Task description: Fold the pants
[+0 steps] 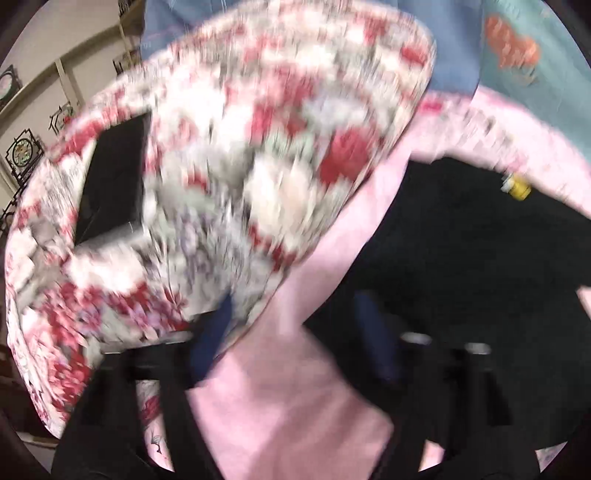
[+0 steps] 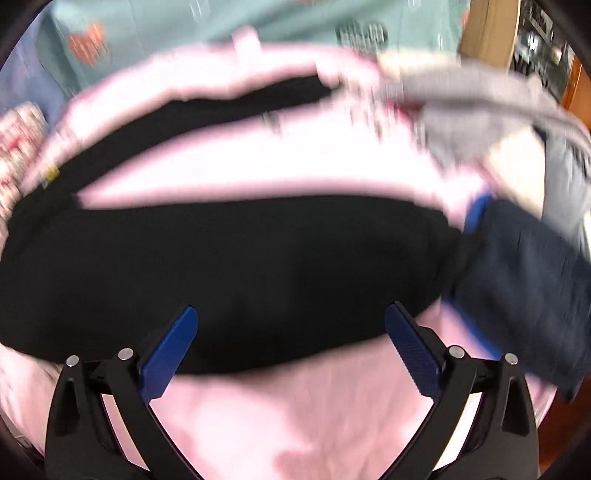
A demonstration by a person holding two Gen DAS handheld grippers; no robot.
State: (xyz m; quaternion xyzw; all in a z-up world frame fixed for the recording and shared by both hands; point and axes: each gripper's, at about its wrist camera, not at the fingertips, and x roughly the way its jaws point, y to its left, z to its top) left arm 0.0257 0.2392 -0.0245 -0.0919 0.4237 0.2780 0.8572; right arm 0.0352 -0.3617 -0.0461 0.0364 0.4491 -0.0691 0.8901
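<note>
Right hand-held gripper (image 2: pixel 291 347): jaws spread wide, nothing between the blue pads (image 2: pixel 168 358), poised just above the black pants (image 2: pixel 221 266). The pants lie flat on a pink sheet (image 2: pixel 295 424). Left hand-held gripper (image 1: pixel 295 332): blurred, jaws apart, gripping nothing, the sheet below them. A floral cloth (image 1: pixel 240 166) lies left of the pants. Teal fabric (image 2: pixel 258 18) lies farthest back.

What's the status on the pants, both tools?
Right tool open, nothing gripped. Left tool open, blurred. Black pants flat on pink sheet. Floral quilt crowds left side.
</note>
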